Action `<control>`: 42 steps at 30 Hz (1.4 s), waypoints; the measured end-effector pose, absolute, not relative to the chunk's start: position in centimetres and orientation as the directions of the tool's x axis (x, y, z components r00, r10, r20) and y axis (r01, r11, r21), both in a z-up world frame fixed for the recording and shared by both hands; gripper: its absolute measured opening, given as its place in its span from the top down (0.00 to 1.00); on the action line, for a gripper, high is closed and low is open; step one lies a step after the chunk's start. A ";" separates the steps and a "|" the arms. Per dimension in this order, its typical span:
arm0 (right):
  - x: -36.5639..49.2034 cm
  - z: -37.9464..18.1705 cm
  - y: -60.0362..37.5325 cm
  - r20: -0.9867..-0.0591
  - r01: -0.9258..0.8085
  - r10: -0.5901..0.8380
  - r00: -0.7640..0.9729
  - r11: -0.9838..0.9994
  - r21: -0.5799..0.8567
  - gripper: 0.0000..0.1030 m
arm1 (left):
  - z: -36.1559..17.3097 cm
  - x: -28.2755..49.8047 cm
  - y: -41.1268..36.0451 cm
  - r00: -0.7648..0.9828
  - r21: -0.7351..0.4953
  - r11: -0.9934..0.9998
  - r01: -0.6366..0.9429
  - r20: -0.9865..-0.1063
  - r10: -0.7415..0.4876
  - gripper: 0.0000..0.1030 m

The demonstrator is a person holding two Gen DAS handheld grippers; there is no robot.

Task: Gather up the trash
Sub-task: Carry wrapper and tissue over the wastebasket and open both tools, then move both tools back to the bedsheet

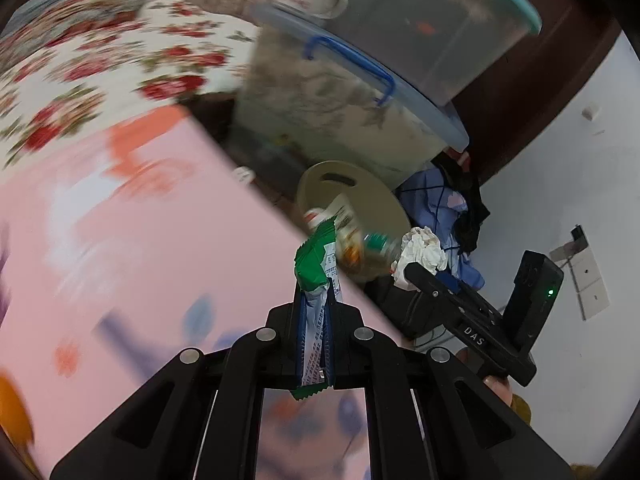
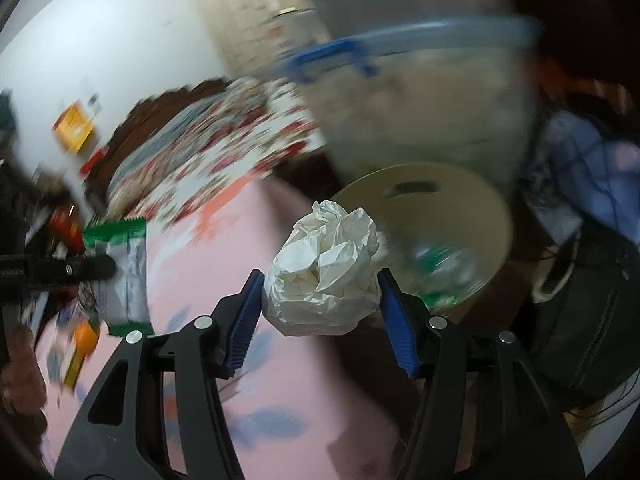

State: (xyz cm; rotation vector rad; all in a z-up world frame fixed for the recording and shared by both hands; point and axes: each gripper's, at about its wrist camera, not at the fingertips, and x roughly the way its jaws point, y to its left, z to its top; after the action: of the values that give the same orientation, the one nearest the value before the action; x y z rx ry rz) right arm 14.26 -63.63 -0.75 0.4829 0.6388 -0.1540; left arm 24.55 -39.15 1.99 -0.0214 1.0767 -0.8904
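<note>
Left gripper [image 1: 316,316] clamped on a green-and-white foil snack wrapper [image 1: 316,268]; right gripper [image 2: 320,304] clamped on a crumpled white paper ball [image 2: 324,272]; both past the pink tabletop's [image 2: 280,380] edge; carry each fully above the round beige bin [image 2: 492,216] rim before parting jaws.

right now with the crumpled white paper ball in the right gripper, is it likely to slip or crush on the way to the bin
The crumpled paper ball looks light and squashy, so it probably dents rather than slips. The right gripper has ribbed blue pads on both sides, likely gripping well. Released over the tan bin, it should drop, perhaps bounce.
</note>
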 end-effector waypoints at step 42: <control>18.3 -0.7 -48.3 -0.549 -0.039 0.421 0.722 0.817 0.576 0.20 | 1.0 15.3 -19.9 0.447 -0.225 0.876 0.427 -0.789 -0.421 0.42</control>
State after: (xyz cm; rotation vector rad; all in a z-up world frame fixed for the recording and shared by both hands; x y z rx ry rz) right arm 18.30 -48.30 -0.73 0.5686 0.7274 0.2696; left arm 15.28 -19.91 1.01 0.0064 0.9749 -0.5246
